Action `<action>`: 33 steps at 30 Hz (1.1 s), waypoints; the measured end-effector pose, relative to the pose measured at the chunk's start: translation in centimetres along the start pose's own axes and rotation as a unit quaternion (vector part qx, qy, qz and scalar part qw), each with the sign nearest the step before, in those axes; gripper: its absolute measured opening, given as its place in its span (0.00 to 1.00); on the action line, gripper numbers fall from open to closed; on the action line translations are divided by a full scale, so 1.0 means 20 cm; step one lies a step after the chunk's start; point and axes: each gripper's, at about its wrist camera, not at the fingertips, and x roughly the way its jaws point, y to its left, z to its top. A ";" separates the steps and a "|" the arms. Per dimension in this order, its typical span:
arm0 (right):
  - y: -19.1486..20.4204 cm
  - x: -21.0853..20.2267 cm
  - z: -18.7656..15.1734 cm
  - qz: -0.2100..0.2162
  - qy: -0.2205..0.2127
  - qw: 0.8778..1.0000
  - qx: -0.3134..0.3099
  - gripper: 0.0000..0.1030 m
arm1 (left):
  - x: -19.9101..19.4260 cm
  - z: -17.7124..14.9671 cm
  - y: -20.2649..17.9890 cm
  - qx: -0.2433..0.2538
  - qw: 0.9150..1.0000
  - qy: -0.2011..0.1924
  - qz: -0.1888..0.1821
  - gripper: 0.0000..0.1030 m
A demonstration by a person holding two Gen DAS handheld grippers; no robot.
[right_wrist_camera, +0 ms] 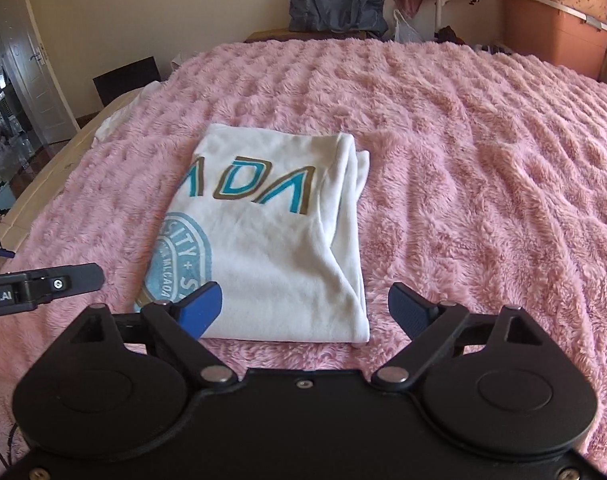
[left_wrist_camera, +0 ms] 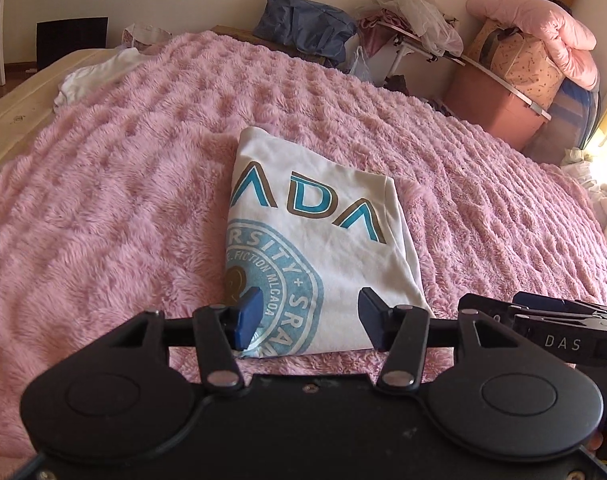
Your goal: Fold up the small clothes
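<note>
A white T-shirt (left_wrist_camera: 315, 240) with blue and gold letters and a round blue print lies folded into a narrow rectangle on the pink fluffy blanket (left_wrist_camera: 103, 208). In the right wrist view the same T-shirt (right_wrist_camera: 271, 240) lies flat, with its folded edge along the right side. My left gripper (left_wrist_camera: 309, 314) hovers open above the shirt's near edge, with nothing between its blue pads. My right gripper (right_wrist_camera: 305, 306) is open wide over the near right corner, also holding nothing. Each gripper's black body shows at the edge of the other's view.
A crumpled white garment (left_wrist_camera: 91, 76) lies at the blanket's far left edge. Behind the bed are a dark blue bag (left_wrist_camera: 303, 20), a small folding table (left_wrist_camera: 419, 44) with clothes, a brown storage box (left_wrist_camera: 499, 108) and pink bedding (left_wrist_camera: 535, 20). A door (right_wrist_camera: 35, 68) stands at left.
</note>
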 end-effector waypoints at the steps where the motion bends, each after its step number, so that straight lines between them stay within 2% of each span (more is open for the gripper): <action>1: 0.03 -0.05 0.01 -0.002 -0.005 1.000 0.005 0.90 | -0.04 0.00 -0.02 0.001 1.000 0.002 0.009 0.55; 7: 0.14 -0.17 0.01 -0.021 0.011 1.000 0.006 0.90 | -0.16 -0.05 -0.11 0.020 0.999 -0.004 0.035 0.57; 11: 0.20 -0.20 -0.04 -0.050 0.015 0.999 -0.016 0.91 | -0.18 -0.10 -0.13 0.024 0.998 -0.002 0.065 0.58; 14: 0.21 -0.21 -0.09 -0.050 0.023 0.998 -0.021 0.91 | -0.17 -0.12 -0.14 0.035 0.996 0.001 0.088 0.58; 20: 0.25 -0.17 -0.15 -0.059 0.042 0.997 -0.032 0.91 | -0.16 -0.14 -0.13 0.039 0.995 0.012 0.095 0.58; 33: 0.28 -0.15 -0.15 -0.062 0.049 0.996 -0.034 0.91 | -0.12 -0.15 -0.11 0.032 0.995 0.027 0.096 0.58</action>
